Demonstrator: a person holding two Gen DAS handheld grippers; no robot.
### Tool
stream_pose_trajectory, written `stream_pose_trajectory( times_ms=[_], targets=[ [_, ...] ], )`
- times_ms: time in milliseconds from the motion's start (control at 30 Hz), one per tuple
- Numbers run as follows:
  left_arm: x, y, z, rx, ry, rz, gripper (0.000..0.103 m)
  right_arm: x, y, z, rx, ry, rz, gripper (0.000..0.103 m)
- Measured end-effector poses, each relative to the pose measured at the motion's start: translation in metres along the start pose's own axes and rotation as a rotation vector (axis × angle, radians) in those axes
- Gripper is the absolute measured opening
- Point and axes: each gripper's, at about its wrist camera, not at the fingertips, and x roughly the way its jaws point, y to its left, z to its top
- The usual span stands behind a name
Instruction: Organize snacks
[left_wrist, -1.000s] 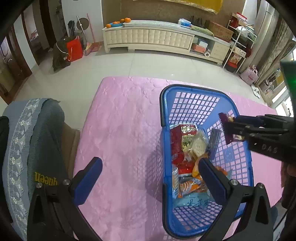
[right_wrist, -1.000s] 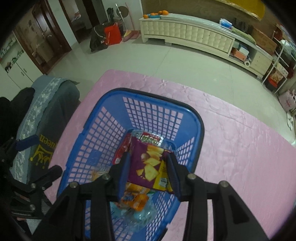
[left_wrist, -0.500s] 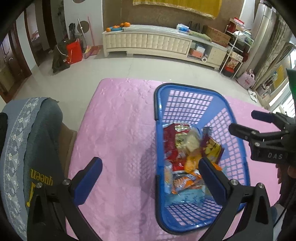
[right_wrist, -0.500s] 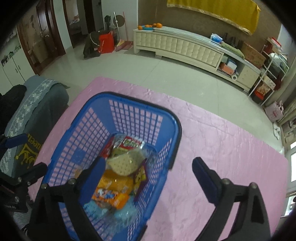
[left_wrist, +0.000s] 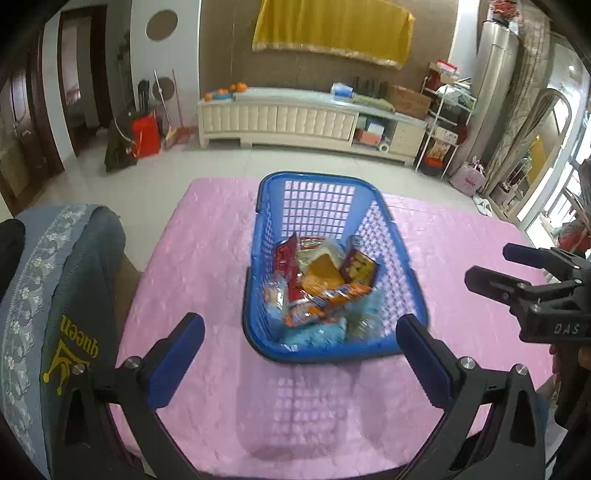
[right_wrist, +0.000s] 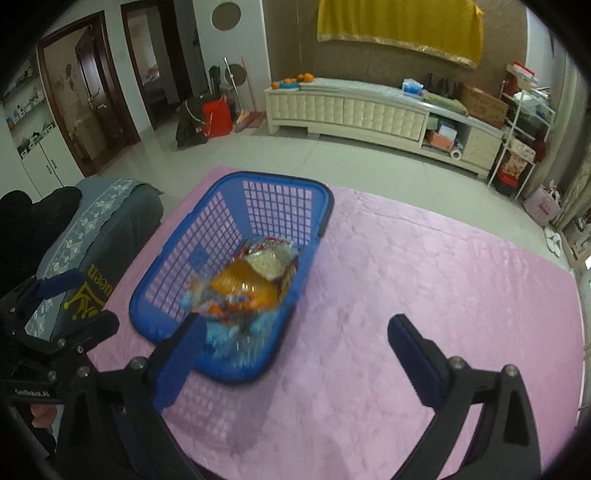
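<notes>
Keeping both the left gripper (left_wrist: 299, 334) and the right gripper (right_wrist: 293, 338) clear of the blue basket (left_wrist: 404, 271) on the pink-covered counter (right_wrist: 424, 280) suits this step, since the left stands spread and empty, the right is opening with nothing between its jaws, and the snack packets (left_wrist: 325, 284) lie heaped inside.
</notes>
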Motion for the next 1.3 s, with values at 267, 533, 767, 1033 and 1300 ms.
stream_pose_trajectory(
  times_ms=[267,533,767,1033,1300],
  targets=[
    [-0.064,-0.036,-0.039,0.046,-0.169,0.018,0.103,-0.057,-0.006,-0.047,0.009,-0.124,-0.090,0.103],
    [-0.115,-0.077,-0.073,0.085,-0.279,0.004,0.103,-0.110,0.001,-0.095,0.054,-0.267,-0.138,0.103],
    [-0.150,-0.089,-0.094,0.072,-0.351,-0.025,0.103,-0.147,0.015,-0.129,0.089,-0.349,-0.161,0.103],
    [-0.168,-0.099,-0.109,0.109,-0.387,-0.026,0.103,-0.167,0.017,-0.144,0.126,-0.398,-0.172,0.103],
    [-0.169,-0.100,-0.108,0.118,-0.393,-0.038,0.103,-0.177,0.021,-0.151,0.126,-0.429,-0.156,0.103]
  ],
)
